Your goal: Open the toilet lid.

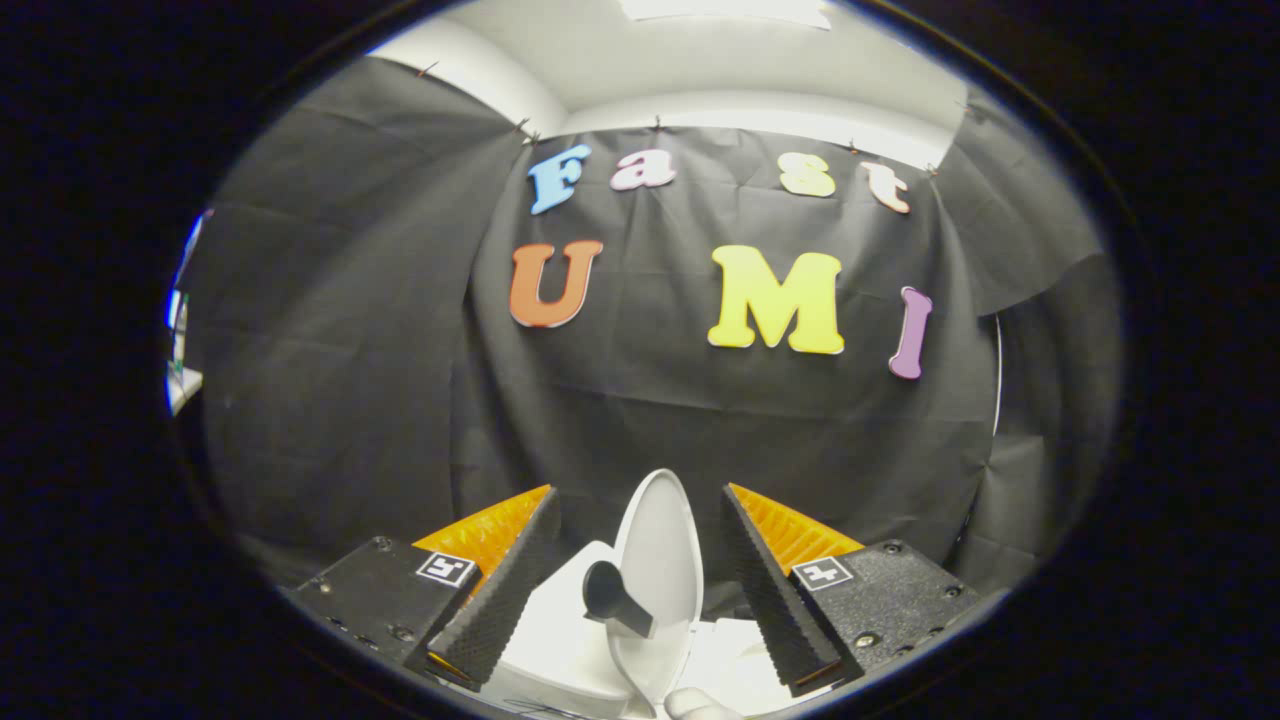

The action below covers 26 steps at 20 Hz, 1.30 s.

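A small white toilet (555,645) sits low between my fingers. Its oval lid (662,545) is raised and stands nearly upright, edge slightly turned toward me. A dark handle (610,598) sticks out from the lid's lower left face. My gripper (640,492) is open, with one finger on each side of the lid and a gap on both sides; neither finger touches it. The lid's top reaches about level with the fingertips. The toilet's lower part is hidden below the fingers.
The black cloth wall (330,400) of the booth hangs close behind the toilet and wraps round both sides. A white ceiling (720,70) shows above it. A small rounded white thing (700,705) that I cannot identify lies just below the lid.
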Each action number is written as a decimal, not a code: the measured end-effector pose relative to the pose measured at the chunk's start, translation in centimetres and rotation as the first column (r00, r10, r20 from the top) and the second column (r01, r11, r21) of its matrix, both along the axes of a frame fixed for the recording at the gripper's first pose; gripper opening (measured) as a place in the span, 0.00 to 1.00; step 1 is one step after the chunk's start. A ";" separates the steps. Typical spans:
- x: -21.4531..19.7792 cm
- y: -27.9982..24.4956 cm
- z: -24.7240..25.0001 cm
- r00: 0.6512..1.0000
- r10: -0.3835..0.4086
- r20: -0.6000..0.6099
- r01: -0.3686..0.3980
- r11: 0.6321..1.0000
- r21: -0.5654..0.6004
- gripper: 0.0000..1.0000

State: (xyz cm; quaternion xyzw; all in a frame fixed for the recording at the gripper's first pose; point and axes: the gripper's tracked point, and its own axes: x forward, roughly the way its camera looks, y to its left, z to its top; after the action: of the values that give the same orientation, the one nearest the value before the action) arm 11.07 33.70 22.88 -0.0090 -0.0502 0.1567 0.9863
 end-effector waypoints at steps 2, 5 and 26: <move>-0.8 -3.6 1.3 1.000 -0.021 0.018 0.020 0.999 0.041 1.00; -2.2 -9.3 1.6 0.996 -0.073 0.045 0.070 0.996 0.061 1.00; -10.1 -32.6 -19.3 0.934 -0.330 -0.139 0.342 0.937 0.071 1.00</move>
State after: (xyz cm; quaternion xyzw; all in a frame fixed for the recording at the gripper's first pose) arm 1.01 1.11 3.58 0.0387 0.0064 -0.0165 0.9991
